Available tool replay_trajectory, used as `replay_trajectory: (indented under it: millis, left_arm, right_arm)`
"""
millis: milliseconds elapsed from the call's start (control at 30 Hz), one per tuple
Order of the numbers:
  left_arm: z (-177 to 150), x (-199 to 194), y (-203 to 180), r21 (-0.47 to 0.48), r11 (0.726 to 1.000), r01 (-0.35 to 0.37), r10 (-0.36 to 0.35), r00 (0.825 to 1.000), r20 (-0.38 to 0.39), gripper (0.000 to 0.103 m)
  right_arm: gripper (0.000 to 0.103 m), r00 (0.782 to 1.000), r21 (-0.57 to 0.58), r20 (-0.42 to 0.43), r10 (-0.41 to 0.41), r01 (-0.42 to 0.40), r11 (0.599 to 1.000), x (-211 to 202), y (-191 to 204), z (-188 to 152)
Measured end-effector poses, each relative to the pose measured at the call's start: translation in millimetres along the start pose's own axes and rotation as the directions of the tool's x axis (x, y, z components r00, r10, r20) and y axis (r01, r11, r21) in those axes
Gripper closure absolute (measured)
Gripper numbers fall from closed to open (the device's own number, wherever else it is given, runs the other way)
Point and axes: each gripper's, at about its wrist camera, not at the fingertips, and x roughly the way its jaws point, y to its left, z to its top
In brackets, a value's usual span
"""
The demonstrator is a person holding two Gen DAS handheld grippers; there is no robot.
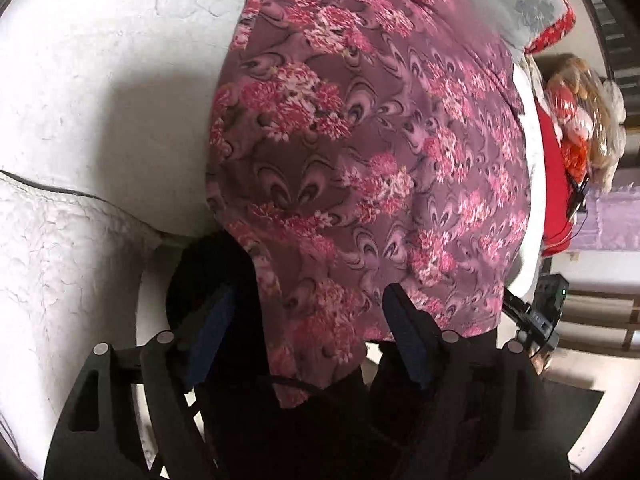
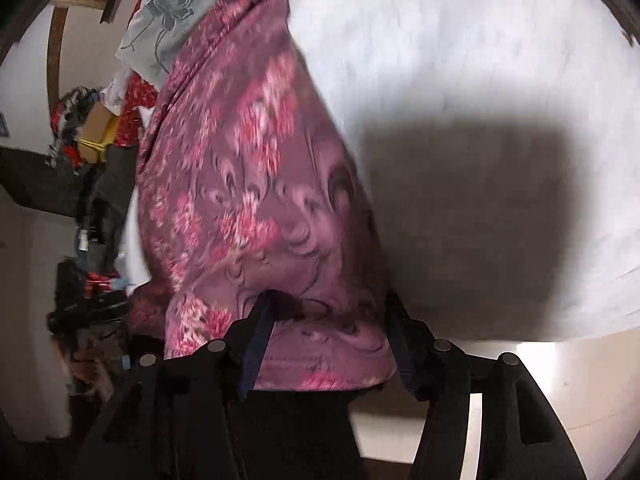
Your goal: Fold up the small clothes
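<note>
A mauve garment with pink flower print (image 1: 360,152) hangs in the air in front of a white surface. In the left wrist view its lower edge drapes between the fingers of my left gripper (image 1: 308,312), whose jaws stand wide apart and do not pinch it. In the right wrist view the same garment (image 2: 248,200) fills the gap between the fingers of my right gripper (image 2: 328,308); its hem lies across the jaws, which also stand apart. The other gripper shows at the right edge of the left wrist view (image 1: 540,320).
A white textured surface (image 1: 100,80) lies behind the cloth, with a dark shadow (image 2: 460,208) on it. A grey floral cloth (image 2: 168,8) and a red patterned cloth (image 1: 552,28) lie beyond. Cluttered items (image 2: 88,128) stand at the far side.
</note>
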Motion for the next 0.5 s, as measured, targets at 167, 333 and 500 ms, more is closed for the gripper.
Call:
replay_trajectory:
  millis: [167,333,500]
  left_arm:
    - [-11,-3,-11,0.053,0.997,-0.057,0.055,0.998,0.027,0.066]
    - [-14,-4,-8,0.024,1.000,0.018,-0.018,1.000,0.005,0.099]
    - [-9,-23,0,-0.042,0.977,0.210,-0.207,0.976,0.060,0.099]
  right_arm:
    - [0.079,0.993,-0.049,0.011,0.114,-0.114,0.992,0,10,0]
    - [0.098,0.992,-0.156,0.049,0.113,-0.104,0.982,-17,34,-1]
    - [0.099,0.975,-0.213,0.128,0.181,-0.151,0.965,-44,60,7]
